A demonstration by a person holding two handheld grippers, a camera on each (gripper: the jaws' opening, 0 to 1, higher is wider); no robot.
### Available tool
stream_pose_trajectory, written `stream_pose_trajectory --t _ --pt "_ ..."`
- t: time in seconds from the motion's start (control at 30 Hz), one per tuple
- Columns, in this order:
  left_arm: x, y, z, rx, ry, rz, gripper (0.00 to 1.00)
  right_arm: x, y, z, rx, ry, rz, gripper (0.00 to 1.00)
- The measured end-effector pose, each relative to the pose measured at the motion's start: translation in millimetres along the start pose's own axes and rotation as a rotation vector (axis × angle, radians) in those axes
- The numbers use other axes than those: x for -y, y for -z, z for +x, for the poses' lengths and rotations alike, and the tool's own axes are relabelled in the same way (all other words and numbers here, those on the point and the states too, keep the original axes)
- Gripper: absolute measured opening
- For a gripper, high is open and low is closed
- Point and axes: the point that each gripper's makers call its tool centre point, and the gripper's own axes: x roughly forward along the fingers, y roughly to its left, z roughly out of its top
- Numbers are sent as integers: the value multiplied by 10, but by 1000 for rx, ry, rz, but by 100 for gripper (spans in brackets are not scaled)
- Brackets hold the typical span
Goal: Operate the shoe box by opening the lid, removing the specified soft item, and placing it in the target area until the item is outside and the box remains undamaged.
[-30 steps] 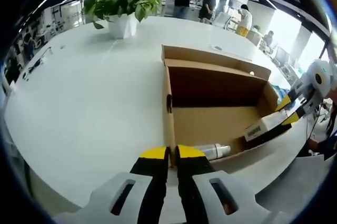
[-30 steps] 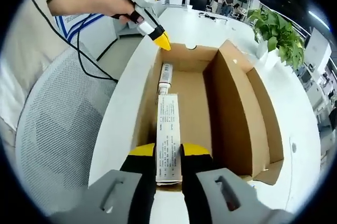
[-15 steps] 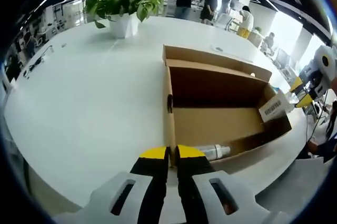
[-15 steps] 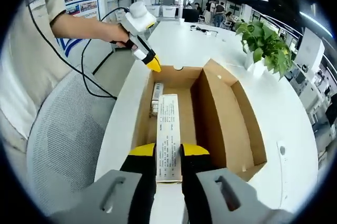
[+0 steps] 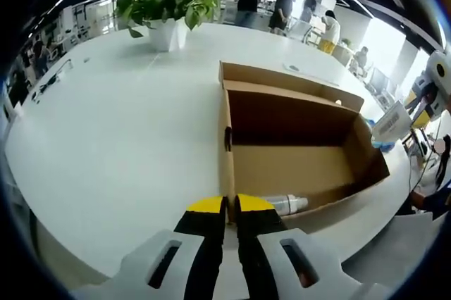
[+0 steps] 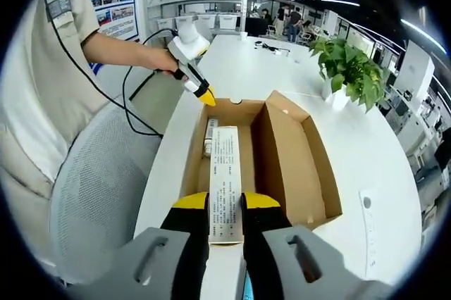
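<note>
While the right gripper (image 6: 225, 201) clamps a white carton (image 6: 225, 180) above the open shoe box (image 6: 296, 166), the left gripper (image 5: 230, 205) pinches its wall on a white office table (image 5: 120, 131) beside a potted plant (image 5: 165, 4).

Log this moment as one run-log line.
box: open, on table | right gripper: shut on white carton, above box | left gripper: shut on box wall | bottle: inside

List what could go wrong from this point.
1. The right gripper pinches the long white carton by one end, so it could swing or slip out.
2. The left gripper clamps the shoe box by its thin wall; a tug could bend or tear the cardboard.
3. The tube lies just behind that wall and could be knocked.
</note>
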Motion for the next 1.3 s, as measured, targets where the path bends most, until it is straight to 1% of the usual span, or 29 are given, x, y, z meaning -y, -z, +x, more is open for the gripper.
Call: stream_pose_trajectory --t 0.3,0.67,0.9,1.2,1.3 --pt "1 0 3 -2 0 -2 2 98 41 -263 2 27 -14 14" --pt "-5 -3 9 -7 -1 -5 2 192 164 -474 -16 42 -38 14" --pt "-10 -4 11 -6 -1 -7 2 287 260 -610 -22 55 -31 14" --pt "-12 -3 11 -9 -5 -16 2 390 437 -803 -47 75 -39 14" --pt "-15 -2 15 -13 -6 -24 2 458 518 -869 -60 86 -45 14"
